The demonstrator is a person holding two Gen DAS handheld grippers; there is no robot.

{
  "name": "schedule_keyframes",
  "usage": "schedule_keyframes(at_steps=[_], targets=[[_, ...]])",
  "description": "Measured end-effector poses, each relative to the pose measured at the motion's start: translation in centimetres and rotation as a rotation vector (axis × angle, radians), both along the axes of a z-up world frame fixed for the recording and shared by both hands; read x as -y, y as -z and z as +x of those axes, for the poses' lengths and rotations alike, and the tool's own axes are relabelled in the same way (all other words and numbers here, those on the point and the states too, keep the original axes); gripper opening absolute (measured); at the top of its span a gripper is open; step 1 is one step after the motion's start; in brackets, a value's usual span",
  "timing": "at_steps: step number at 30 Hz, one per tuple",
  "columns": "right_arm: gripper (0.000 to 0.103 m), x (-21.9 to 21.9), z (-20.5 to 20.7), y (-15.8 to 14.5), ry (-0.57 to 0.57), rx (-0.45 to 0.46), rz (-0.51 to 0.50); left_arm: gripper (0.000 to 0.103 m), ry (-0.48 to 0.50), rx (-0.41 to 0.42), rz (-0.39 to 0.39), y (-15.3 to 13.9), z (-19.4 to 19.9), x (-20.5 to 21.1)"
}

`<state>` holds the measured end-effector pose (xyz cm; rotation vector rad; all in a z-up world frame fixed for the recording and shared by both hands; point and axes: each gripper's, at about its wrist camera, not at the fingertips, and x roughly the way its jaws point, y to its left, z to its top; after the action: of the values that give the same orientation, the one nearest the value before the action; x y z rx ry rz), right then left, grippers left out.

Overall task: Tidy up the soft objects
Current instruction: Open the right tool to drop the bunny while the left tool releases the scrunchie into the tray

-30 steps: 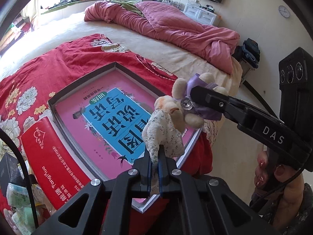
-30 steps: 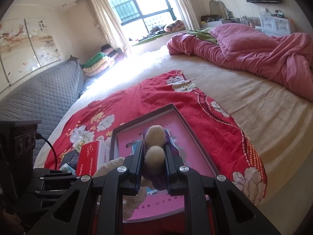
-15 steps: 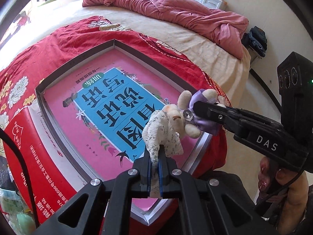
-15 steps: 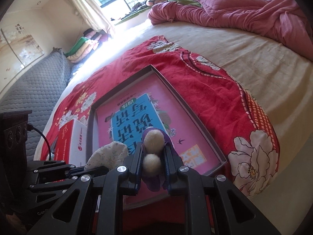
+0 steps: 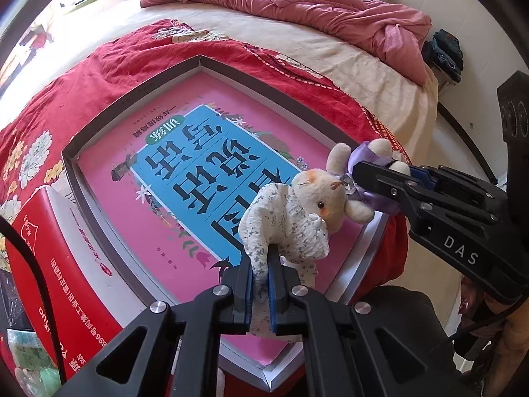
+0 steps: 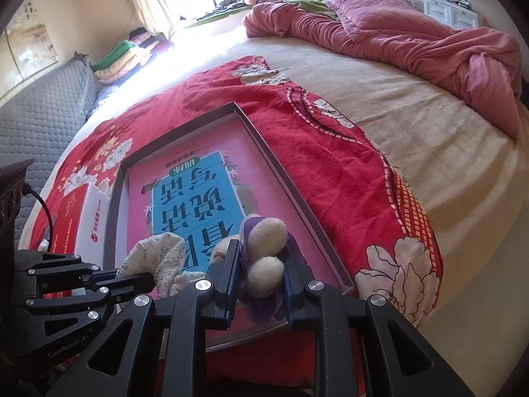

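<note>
Gripping a small plush rabbit (image 5: pixel 307 198) from both ends, two handheld grippers hold it over the near right corner of a shallow grey box (image 5: pixel 132 76) lying on a red floral bedspread (image 5: pixel 109 53). The left gripper (image 5: pixel 260 284) stays pressed together on the toy's flower-print cloth, its blue pads pinching the fabric. The right gripper (image 6: pixel 261 264), lettered "DAS" in the left wrist view, is easing its jaws apart, with the rabbit's cream ears and purple bow between them and the pads still touching. The left gripper's body reads "GenRobot.AI" in the right wrist view. Inside the box lies a pink book (image 5: pixel 185 178) with a blue panel of large Chinese characters. A red-and-white carton (image 5: pixel 62 278) printed with Chinese text sits against the box's left edge.
</note>
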<state>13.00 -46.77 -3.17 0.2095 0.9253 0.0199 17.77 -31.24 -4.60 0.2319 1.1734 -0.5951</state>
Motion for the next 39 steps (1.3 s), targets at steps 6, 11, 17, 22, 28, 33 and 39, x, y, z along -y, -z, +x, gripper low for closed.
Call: schedule_keyframes(at_steps=[6, 11, 17, 22, 28, 33, 39], targets=[[0.031, 0.3, 0.0, 0.0, 0.025, -0.039, -0.034, 0.01, -0.005, -0.008, 0.019, 0.0, 0.4, -0.1], [0.036, 0.1, 0.0, 0.1, 0.033, -0.072, -0.082, 0.028, 0.005, -0.02, 0.036, -0.4, 0.5, -0.3], [0.052, -1.0, 0.6, 1.0, 0.017, -0.153, -0.153, 0.031, 0.013, -0.042, 0.035, -0.8, 0.5, -0.8], [0.057, -1.5, 0.3, 0.7, 0.02, -0.151, -0.192, 0.039, 0.033, -0.059, 0.055, -0.5, 0.1, -1.0], [0.066, -0.9, -0.3, -0.4, 0.033, -0.125, -0.15, 0.05, 0.018, -0.057, 0.041, -1.1, 0.1, -1.9], [0.068, -0.4, -0.6, -1.5, 0.055, -0.111, -0.137, 0.052, 0.023, -0.048, 0.024, -1.4, 0.2, -1.9], [0.071, 0.0, -1.1, -3.3, 0.074, -0.069, -0.179, 0.055, -0.017, -0.041, -0.016, -2.1, 0.2, -2.5]])
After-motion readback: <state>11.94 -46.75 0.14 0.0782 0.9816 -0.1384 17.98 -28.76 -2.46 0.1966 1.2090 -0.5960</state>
